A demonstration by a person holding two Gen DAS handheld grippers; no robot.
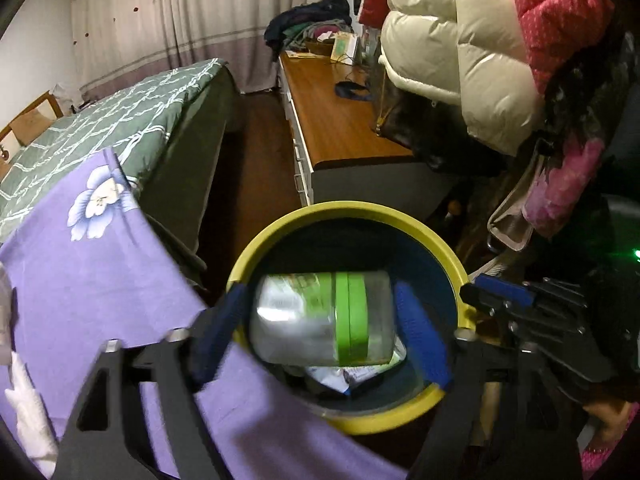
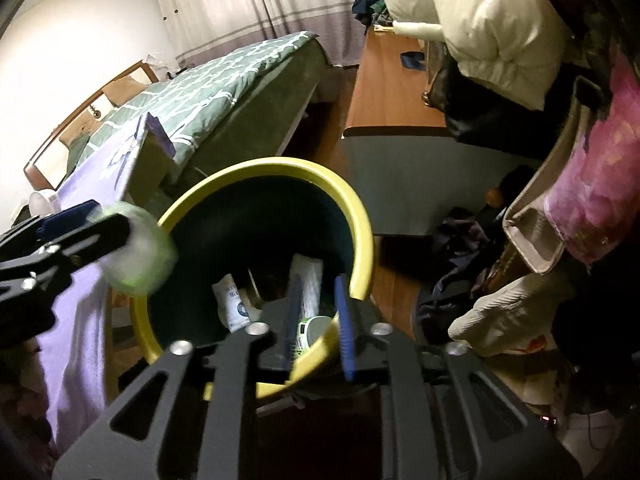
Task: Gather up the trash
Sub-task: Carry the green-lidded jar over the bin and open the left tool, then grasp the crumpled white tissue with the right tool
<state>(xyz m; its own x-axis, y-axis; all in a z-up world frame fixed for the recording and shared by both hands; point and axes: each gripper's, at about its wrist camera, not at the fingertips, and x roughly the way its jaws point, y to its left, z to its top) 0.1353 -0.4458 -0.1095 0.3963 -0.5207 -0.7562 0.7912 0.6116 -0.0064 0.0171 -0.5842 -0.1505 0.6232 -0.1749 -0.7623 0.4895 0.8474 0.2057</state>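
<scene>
— Where is the clear bottle (image 1: 324,316) with the green label?

— Low centre of the left wrist view, blurred, over the mouth of the yellow bin (image 1: 400,216), between the spread blue fingers of the left gripper (image 1: 326,330); contact cannot be told.

— And the right gripper (image 2: 318,328)?

— Bottom centre of its view, fingers narrowly parted astride the bin's near rim; a firm grip cannot be told. Wrappers (image 2: 308,280) lie inside.

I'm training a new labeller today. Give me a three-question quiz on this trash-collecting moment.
1. True or false: the left gripper is over the bin.
2. What does the right gripper clamp? A) the bin's rim B) a jacket C) a curtain
3. What colour is the band on the jar?

Key: 1 true; 2 A; 3 green. The jar sits between the left gripper's open fingers, blurred; whether they touch it is unclear.
</scene>
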